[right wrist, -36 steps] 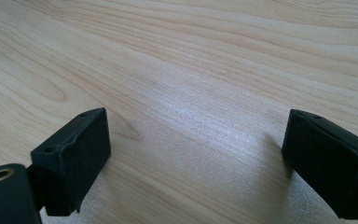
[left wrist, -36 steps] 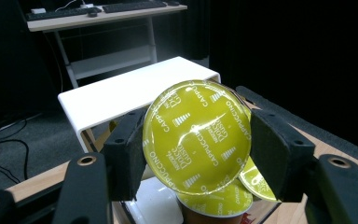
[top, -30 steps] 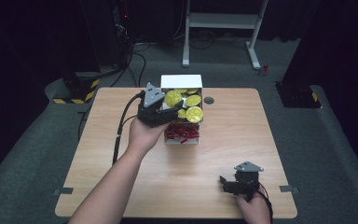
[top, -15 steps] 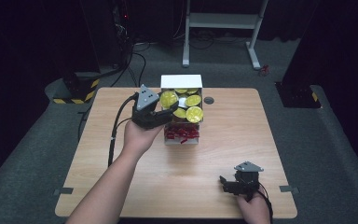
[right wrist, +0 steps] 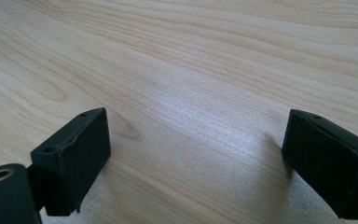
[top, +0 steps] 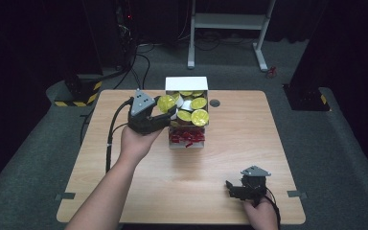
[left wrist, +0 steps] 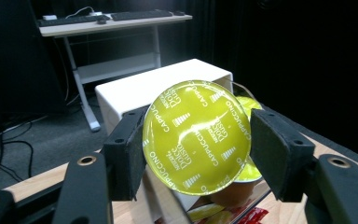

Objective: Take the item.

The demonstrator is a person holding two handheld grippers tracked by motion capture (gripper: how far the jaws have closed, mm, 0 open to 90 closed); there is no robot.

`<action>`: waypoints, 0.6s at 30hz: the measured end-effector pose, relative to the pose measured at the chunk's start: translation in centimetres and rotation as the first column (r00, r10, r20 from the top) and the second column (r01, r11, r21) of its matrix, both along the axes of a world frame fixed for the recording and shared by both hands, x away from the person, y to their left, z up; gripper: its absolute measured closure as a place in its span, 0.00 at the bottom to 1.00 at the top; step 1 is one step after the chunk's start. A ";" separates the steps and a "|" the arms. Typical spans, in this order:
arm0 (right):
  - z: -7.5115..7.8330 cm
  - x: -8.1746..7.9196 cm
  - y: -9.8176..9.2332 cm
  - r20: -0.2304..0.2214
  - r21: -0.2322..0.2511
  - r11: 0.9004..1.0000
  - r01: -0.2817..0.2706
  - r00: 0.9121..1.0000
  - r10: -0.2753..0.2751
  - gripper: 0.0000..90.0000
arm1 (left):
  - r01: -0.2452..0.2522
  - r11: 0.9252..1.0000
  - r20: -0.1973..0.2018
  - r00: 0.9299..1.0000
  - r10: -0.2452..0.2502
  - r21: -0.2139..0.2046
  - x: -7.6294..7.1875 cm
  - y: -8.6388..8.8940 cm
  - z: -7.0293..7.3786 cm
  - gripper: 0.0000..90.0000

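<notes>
Left gripper (left wrist: 196, 154) holding a yellow capsule (left wrist: 196, 137); right gripper (right wrist: 193, 163) idle on the tabletop (top: 230, 158).

I am seeing the left fingers (left wrist: 128, 149) clamping the capsule by its rim on both sides, its foil lid facing the camera, raised just beside the near left corner of the white box (top: 187, 84) of matching capsules. I am reading the right fingers (right wrist: 72, 156) as spread wide apart with nothing between them, hovering low over bare wood near the tabletop's front right edge.
</notes>
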State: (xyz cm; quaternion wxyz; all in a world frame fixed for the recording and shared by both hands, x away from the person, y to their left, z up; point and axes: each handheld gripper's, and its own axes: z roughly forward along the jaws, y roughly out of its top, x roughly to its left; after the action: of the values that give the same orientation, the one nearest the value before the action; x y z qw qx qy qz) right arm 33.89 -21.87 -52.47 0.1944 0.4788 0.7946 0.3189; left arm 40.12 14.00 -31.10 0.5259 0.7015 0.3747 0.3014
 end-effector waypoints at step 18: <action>0.0 0.0 0.0 0.000 0.000 1.000 0.000 1.000 0.000 0.09 | -0.044 0.999 0.001 0.999 0.044 -0.023 -0.8 3.2 -0.2 0.44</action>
State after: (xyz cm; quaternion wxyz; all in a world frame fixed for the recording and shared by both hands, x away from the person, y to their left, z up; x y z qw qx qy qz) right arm 33.89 -21.86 -52.47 0.1946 0.4788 0.7945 0.3189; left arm 39.31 17.17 -31.27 0.5273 0.6868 0.3932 0.3094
